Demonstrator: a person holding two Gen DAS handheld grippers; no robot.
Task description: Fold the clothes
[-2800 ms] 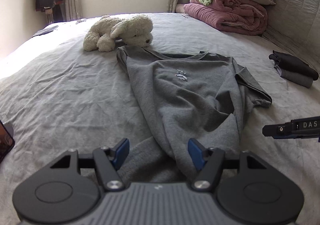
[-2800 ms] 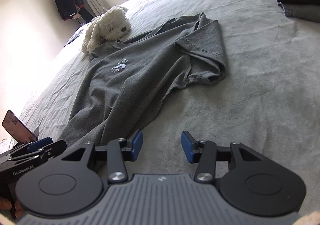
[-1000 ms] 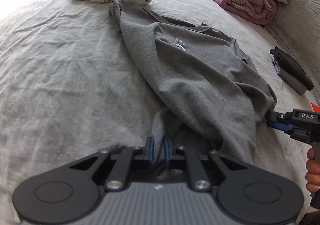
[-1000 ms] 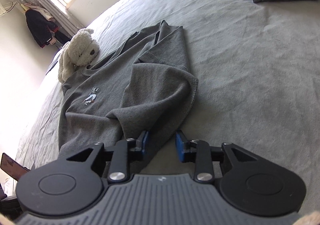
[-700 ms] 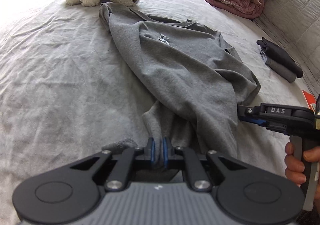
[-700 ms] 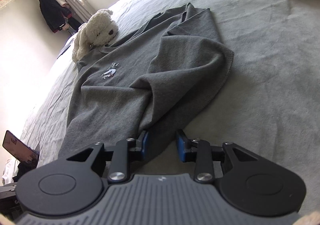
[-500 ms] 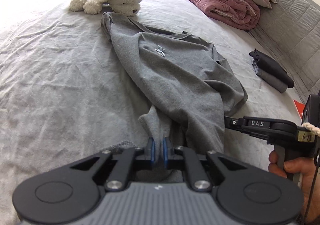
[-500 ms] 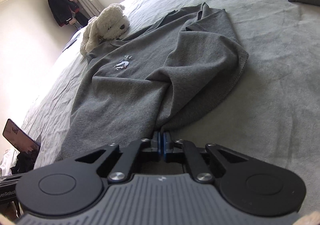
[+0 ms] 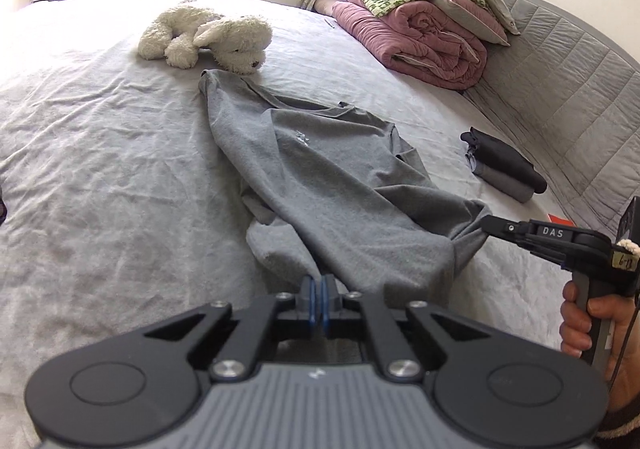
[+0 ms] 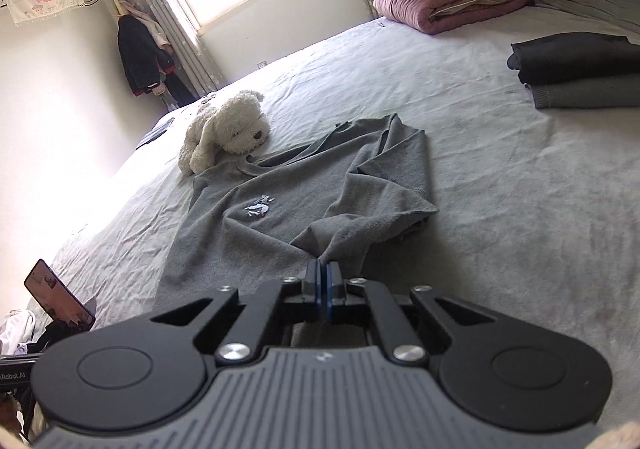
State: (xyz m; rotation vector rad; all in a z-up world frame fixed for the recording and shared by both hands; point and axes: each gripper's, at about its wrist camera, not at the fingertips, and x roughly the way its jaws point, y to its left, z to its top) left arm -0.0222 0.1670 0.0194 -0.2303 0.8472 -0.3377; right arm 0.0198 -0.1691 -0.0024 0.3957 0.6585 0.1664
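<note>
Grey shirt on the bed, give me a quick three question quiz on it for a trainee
1. True or false: both grippers are shut on the shirt.
2. What lies just past the collar? A) toy dog B) pillow C) phone
3. Fill in: the folded clothes sit on the shirt's ____ side in the left wrist view.

Key:
1. True: left gripper and right gripper each pinch the hem end.
2. A, the toy dog.
3. Right.
</note>
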